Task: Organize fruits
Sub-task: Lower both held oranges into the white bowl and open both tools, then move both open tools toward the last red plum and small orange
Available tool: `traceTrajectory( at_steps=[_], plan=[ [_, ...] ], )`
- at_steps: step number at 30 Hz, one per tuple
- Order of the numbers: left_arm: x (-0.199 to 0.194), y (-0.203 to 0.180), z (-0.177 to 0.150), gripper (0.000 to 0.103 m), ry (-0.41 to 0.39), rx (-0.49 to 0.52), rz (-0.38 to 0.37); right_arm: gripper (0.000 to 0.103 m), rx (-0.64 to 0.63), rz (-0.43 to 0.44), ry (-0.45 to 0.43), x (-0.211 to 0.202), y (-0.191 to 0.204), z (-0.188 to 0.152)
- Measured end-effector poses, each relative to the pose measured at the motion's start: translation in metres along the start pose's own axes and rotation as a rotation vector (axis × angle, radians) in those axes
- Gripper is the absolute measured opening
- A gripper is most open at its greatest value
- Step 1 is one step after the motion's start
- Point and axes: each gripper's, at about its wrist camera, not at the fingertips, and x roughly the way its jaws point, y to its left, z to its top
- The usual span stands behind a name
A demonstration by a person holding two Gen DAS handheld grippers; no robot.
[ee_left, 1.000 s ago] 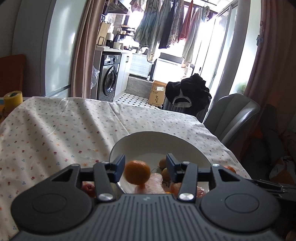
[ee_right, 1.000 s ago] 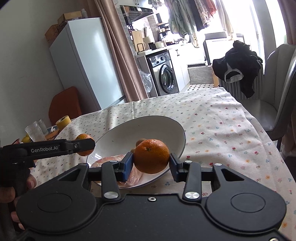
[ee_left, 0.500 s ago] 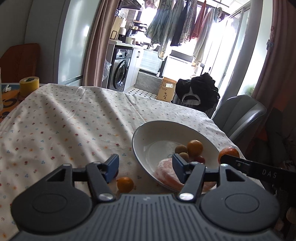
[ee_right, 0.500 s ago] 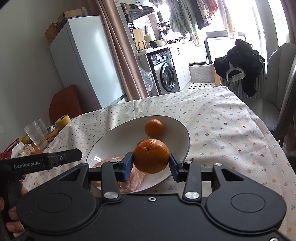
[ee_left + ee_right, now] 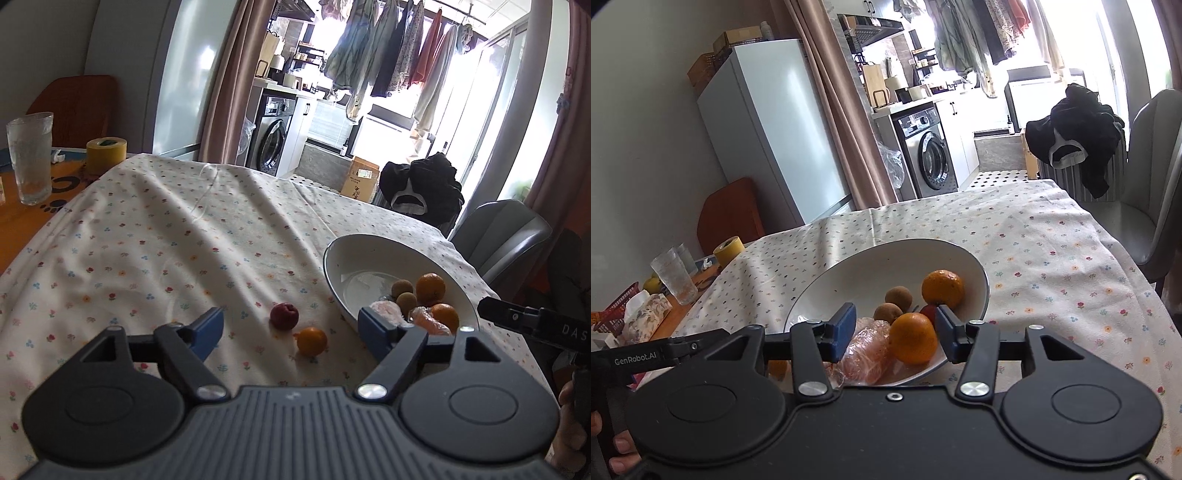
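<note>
1. Left wrist view: your left gripper [image 5: 290, 328] hangs over the white flower-print tablecloth [image 5: 155, 236] with its blue-padded jaws spread wide; they have just been opening, and nothing is pressed between them.
2. On the cloth in the gap ahead of those jaws lie a small dark red round fruit [image 5: 283, 315] and a small orange citrus fruit [image 5: 312, 341], close together and just left of the bowl.
3. The wide white ceramic bowl [image 5: 369, 247] sits to the right, holding two oranges, two brown round fruits and a pinkish plastic-wrapped piece.
4. Right wrist view: your right gripper [image 5: 894, 332] is at the bowl's near rim, and its jaws have just been opening.
5. A large orange [image 5: 913, 342] sits between the pads; a clear gap shows on the left side, while on the right you cannot tell whether it touches.
6. It rests against the plastic-wrapped fruit [image 5: 866, 350], inside the bowl.
7. A clear drinking glass [image 5: 29, 157] and a yellow roll of tape [image 5: 106, 150] stand at the table's far left.
</note>
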Motion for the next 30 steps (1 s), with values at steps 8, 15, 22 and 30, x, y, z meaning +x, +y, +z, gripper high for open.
traceTrajectory(
  at_steps=[8, 15, 22, 30],
  plan=[
    [-0.016, 0.013, -0.005, 0.083, 0.000, -0.020, 0.014, 0.056, -0.053, 0.060, 0.020, -0.005, 0.026, -0.007],
    [-0.030, 0.019, -0.009, 0.084, -0.008, -0.028, 0.015, 0.057, -0.081, 0.092, 0.035, -0.011, 0.046, -0.014],
    [-0.042, 0.027, -0.014, 0.086, -0.006, -0.036, 0.018, 0.071, -0.103, 0.096, 0.036, -0.018, 0.058, -0.020],
    [-0.052, 0.038, -0.025, 0.089, 0.003, -0.037, 0.039, 0.095, -0.124, 0.118, 0.026, -0.027, 0.069, -0.028]
  ],
)
